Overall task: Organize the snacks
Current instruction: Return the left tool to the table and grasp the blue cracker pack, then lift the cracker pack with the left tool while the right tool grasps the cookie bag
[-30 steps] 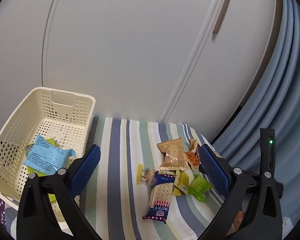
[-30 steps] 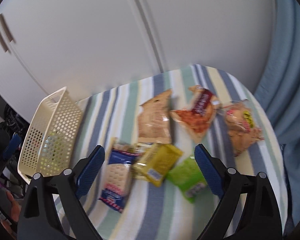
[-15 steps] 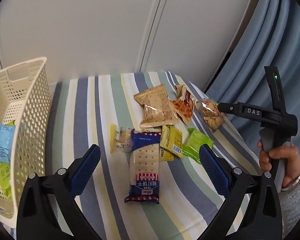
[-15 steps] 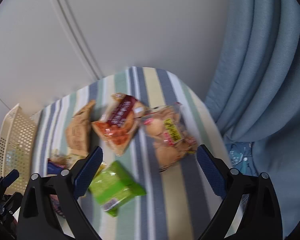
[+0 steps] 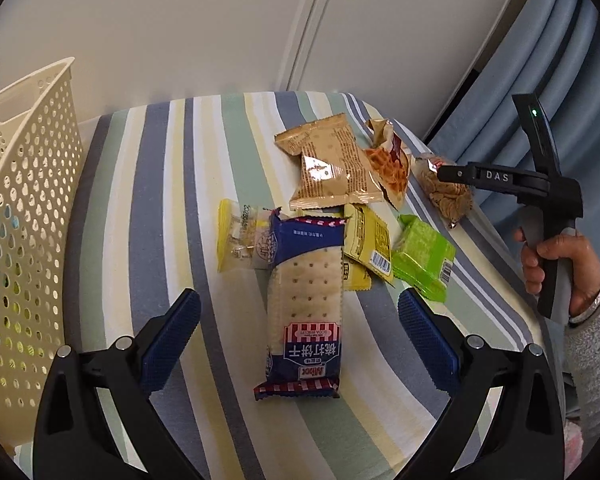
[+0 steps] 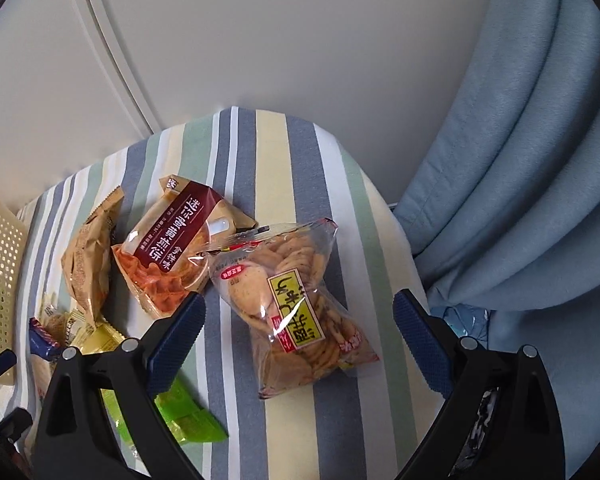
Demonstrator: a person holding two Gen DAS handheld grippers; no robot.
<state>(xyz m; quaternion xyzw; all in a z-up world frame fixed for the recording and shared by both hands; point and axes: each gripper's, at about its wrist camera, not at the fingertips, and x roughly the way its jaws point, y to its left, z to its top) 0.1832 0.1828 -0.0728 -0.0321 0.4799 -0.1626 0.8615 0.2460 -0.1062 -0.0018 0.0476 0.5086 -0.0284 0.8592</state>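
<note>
Snack packs lie on a striped cloth. In the left wrist view my left gripper [image 5: 300, 320] is open, its fingers either side of a long blue cracker pack [image 5: 304, 304]. Beyond it lie a yellow pack [image 5: 370, 244], a green pack [image 5: 424, 256], a tan bag [image 5: 332, 168] and a clear yellow-edged pack [image 5: 236, 236]. My right gripper [image 6: 300, 320] is open above a clear bag of round crackers [image 6: 296, 308]; a red-orange bag [image 6: 172, 248] lies to its left. In the left wrist view the right gripper [image 5: 446, 172] reaches over that cracker bag [image 5: 446, 196].
A cream perforated basket [image 5: 24, 216] stands at the table's left edge with packs inside. White cupboard doors [image 5: 260, 20] rise behind the table. A blue curtain [image 6: 520, 140] hangs at the right. A hand [image 5: 556, 260] in a grey sleeve holds the right gripper.
My left gripper swung from the basket to over the blue cracker pack. My right gripper moved right and closer, from the pile's middle to over the round-cracker bag.
</note>
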